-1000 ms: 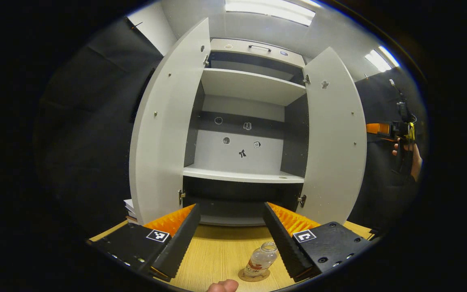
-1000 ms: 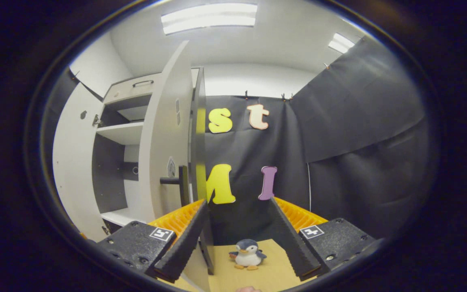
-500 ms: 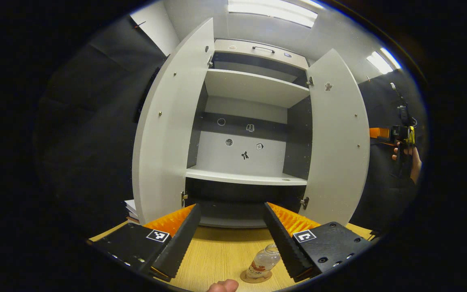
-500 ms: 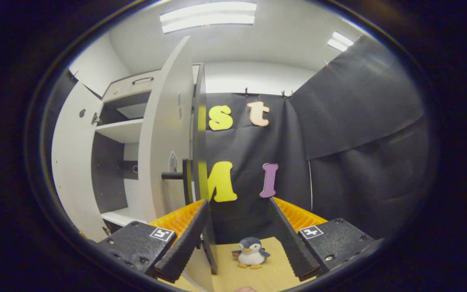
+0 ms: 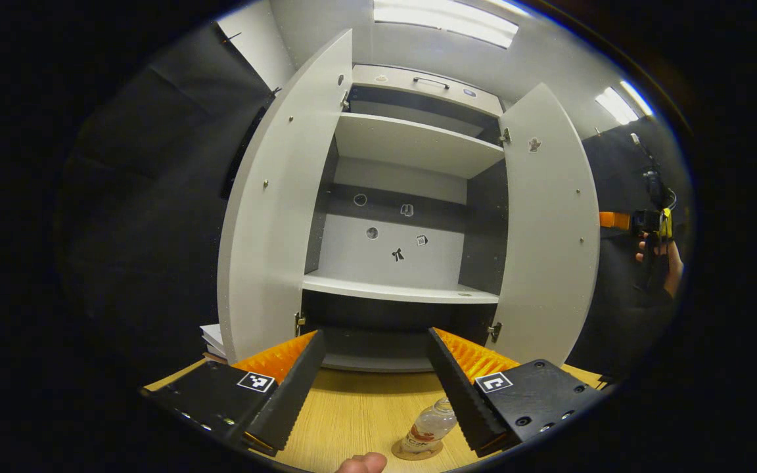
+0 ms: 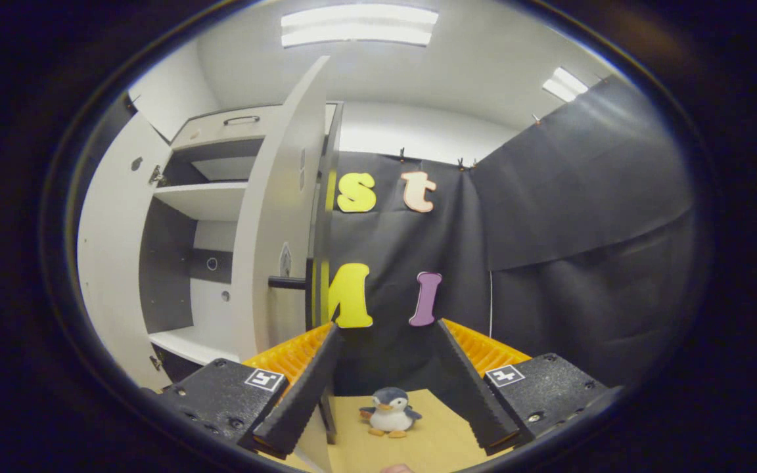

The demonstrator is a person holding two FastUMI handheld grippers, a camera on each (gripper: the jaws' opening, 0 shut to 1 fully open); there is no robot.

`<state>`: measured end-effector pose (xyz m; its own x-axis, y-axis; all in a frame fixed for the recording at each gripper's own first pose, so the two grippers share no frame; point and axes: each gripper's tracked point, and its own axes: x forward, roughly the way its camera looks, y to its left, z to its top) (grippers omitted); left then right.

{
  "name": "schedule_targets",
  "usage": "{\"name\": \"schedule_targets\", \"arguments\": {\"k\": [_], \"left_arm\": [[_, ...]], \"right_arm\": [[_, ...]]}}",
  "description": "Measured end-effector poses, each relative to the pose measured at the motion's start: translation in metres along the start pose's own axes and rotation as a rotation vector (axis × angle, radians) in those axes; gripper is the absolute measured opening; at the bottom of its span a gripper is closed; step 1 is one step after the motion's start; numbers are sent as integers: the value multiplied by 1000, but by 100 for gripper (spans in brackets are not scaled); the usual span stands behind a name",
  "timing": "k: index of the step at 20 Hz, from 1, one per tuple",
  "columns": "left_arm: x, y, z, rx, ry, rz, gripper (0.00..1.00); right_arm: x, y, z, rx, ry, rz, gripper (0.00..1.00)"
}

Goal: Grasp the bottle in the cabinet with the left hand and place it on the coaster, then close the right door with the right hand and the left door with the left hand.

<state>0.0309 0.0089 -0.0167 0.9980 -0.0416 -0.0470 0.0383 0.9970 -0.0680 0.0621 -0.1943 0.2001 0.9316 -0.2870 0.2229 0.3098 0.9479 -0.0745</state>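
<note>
A small clear bottle (image 5: 429, 429) stands upright on a round coaster (image 5: 416, 451) on the wooden table, low in the left gripper view. My left gripper (image 5: 373, 386) hangs open above and behind it, holding nothing. The grey cabinet (image 5: 411, 144) has both doors open: left door (image 5: 278, 217), right door (image 5: 549, 230). Far right in that view, a hand holds the other gripper (image 5: 648, 221) beyond the right door. In the right gripper view my right gripper (image 6: 388, 374) is open, just right of the right door's edge (image 6: 321, 263) and its dark handle (image 6: 288, 283).
A toy penguin (image 6: 389, 412) sits on the table (image 6: 418, 440) between my right fingers' lines. A stack of books (image 5: 213, 338) lies left of the cabinet. The cabinet's shelves (image 5: 398, 291) hold nothing. A fingertip (image 5: 362, 464) shows at the bottom edge.
The left gripper drew back slightly from the bottle, which now sits lower in view. The right gripper swung a little, so the right door's edge and handle shifted within its view.
</note>
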Motion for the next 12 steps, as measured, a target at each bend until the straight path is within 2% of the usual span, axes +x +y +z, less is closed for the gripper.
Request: {"name": "schedule_targets", "arguments": {"k": [3, 4, 5, 9, 10, 11, 12], "left_arm": [[1, -3, -1, 4, 0, -13, 95], [1, -3, -1, 5, 0, -14, 95], [1, -2, -1, 8, -2, -14, 95], [1, 7, 5, 12, -13, 18, 95], [1, 9, 8, 5, -17, 23, 95], [2, 10, 10, -3, -20, 25, 95], [3, 12, 13, -7, -26, 28, 95]], "right_arm": [[-13, 39, -1, 36, 2, 98, 96], [-17, 55, -4, 54, 9, 134, 92], [-19, 68, -5, 64, 10, 159, 96], [-13, 121, -5, 74, -22, 242, 96], [-8, 133, -7, 72, -33, 254, 90], [-2, 146, -7, 71, -43, 274, 91], [0, 159, -11, 70, -42, 289, 96]]}}
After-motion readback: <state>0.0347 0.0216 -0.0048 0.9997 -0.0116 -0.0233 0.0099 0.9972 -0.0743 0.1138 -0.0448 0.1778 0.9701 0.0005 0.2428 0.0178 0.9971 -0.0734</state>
